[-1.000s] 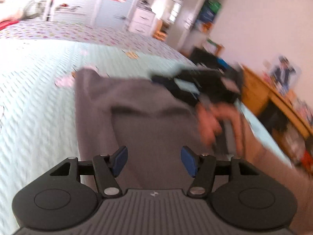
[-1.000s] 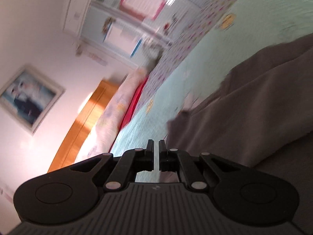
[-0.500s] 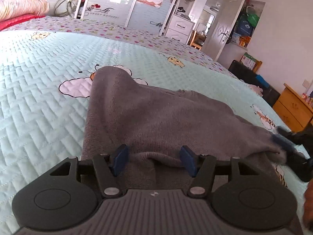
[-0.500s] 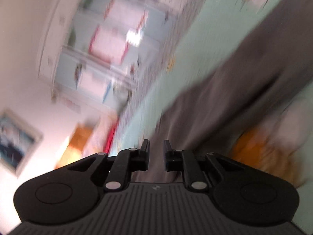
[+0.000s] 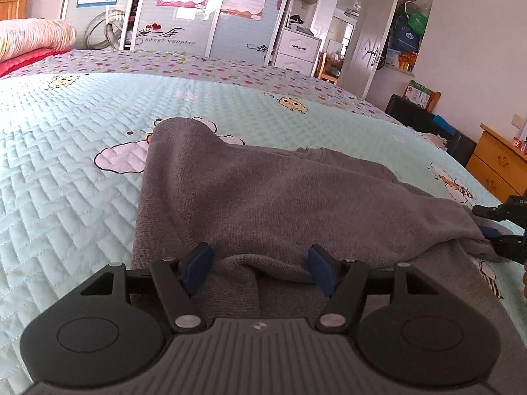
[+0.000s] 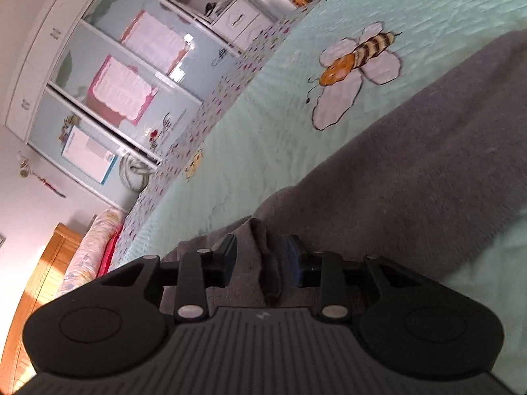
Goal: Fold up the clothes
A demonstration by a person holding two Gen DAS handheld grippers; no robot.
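While it lies spread on the bed, garment: a grey sweater (image 5: pixel 270 194) of soft, fuzzy knit, folded over on itself into a broad wedge, with one narrow end reaching away toward the far side and a ribbed hem nearest the left camera.
Bed cover: a pale green quilt (image 5: pixel 66 151) stitched in a zigzag pattern, printed with cartoon bees and white clouds; a flowered border runs along the far edge.
Left gripper (image 5: pixel 260 268): black plastic with blue padded fingers (image 5: pixel 197 265) set wide apart, one on each side of a raised ridge of the sweater's near edge; nothing is pinched.
Right gripper (image 6: pixel 260 256): its fingers stand partly apart with a bunched fold of the sweater between them; the cloth is not squeezed flat, and I cannot tell whether either pad presses it. In the left view this gripper (image 5: pixel 494 227) shows at the sweater's right corner.
Room: sliding wardrobe doors (image 5: pixel 184 10) with posters, a rolled pillow (image 5: pixel 33 36) at the head of the bed, a wooden cabinet (image 5: pixel 497 168) at the right.
Change from half a second ago: the left view is almost the same, with the fingers equally wide; the right view has gone from heavy blur to sharp, and its fingers, then nearly together, are now wider with cloth between them.
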